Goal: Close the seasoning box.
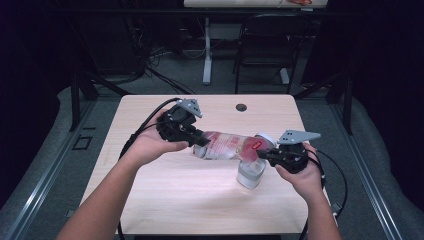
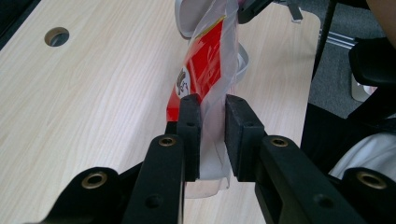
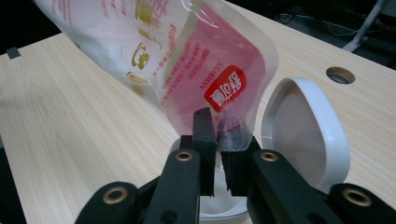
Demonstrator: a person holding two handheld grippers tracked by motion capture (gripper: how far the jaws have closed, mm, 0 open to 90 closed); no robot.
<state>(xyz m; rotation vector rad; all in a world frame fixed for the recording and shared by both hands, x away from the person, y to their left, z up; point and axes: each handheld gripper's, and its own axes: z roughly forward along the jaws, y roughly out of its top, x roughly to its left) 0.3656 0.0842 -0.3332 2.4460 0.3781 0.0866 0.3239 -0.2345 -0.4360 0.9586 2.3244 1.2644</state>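
A clear plastic bag [image 1: 227, 145] with red and pink print hangs stretched between the two grippers above the table [image 1: 165, 200]. My left gripper [image 1: 200, 141] is shut on its left end; in the left gripper view the pads [image 2: 189, 135] pinch the bag's clear edge [image 2: 205, 60]. At the other end, my right gripper [image 1: 262, 155] is shut on the lower corner of the bag [image 3: 187, 60]. Directly below that corner stands a clear round container [image 1: 250, 172], its white hinged lid [image 3: 303, 135] flipped open. The bag's corner is tilted down toward the container's mouth [image 3: 224, 210].
A round cable hole [image 1: 241, 107] sits near the table's far edge. A dark chair [image 1: 265, 45] and a desk leg [image 1: 207, 50] stand beyond the table. Cables trail from both grippers over the table's sides.
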